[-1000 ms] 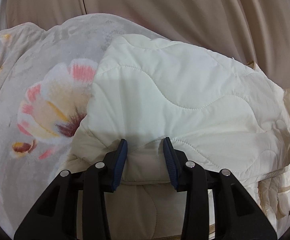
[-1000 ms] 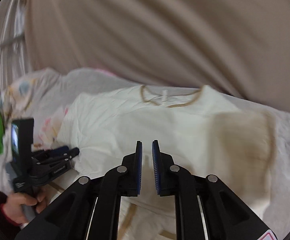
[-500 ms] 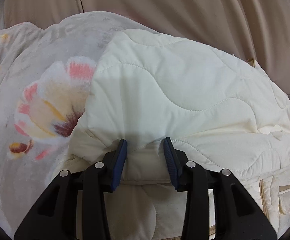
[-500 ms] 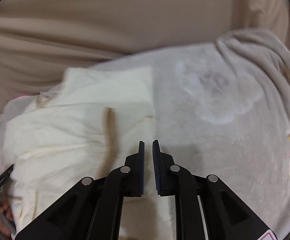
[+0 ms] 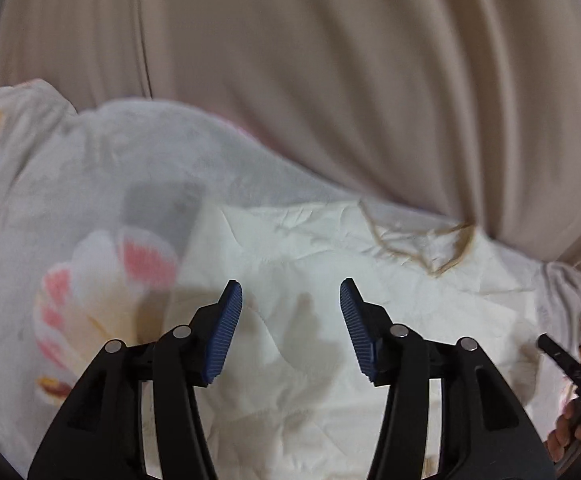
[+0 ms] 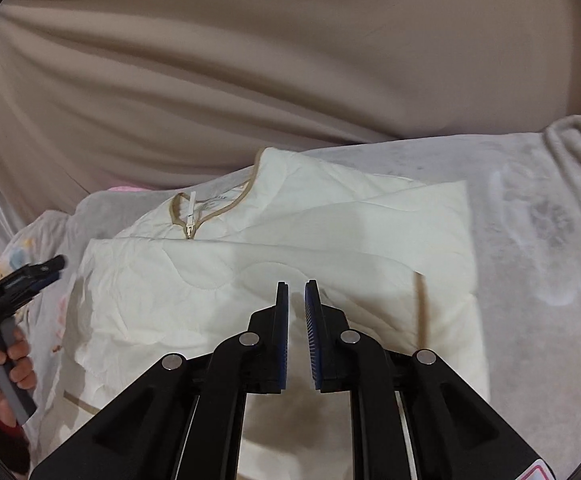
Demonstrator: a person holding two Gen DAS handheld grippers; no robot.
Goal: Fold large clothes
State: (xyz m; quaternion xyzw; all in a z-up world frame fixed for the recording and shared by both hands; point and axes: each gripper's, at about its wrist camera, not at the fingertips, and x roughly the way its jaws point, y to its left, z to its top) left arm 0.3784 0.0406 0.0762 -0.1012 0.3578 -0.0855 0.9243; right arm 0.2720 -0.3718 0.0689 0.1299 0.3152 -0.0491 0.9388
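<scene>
Nearest to me in the left wrist view, my left gripper (image 5: pixel 290 300) stands spread wide with nothing between its blue pads, hovering over the cream quilted jacket (image 5: pixel 330 300). My right gripper (image 6: pixel 297 300) hangs above the same jacket with its pads drawn almost together, a thin slit left between them and no cloth in it.

The jacket (image 6: pixel 290 248) lies folded on a pale grey blanket (image 6: pixel 538 240) with a faded flower print; in the left view a pink and yellow flower (image 5: pixel 102 292) shows just left of the jacket's edge. The blanket looks soft and plush and covers the whole surface under the jacket; I cannot tell what lies beneath it.

From the right wrist view the jacket's long axis runs away from me, with the tan-trimmed neckline (image 6: pixel 214 208) and white zipper pull (image 6: pixel 190 220) at the far end, pointing toward the back drape. One flap is folded across the body so its straight edge crosses the jacket just below the neckline. A tan trim line (image 6: pixel 422 300) runs along the folded part near my right gripper's right side.

At the left edge of that view my left hand (image 6: pixel 6 364) grips the grey handle of the other tool, just off the jacket's side.

Farthest back, a beige drape (image 6: pixel 290 60) in loose folds fills the background. A bit of pink cloth (image 6: pixel 124 189) peeks out where the blanket meets the drape.
</scene>
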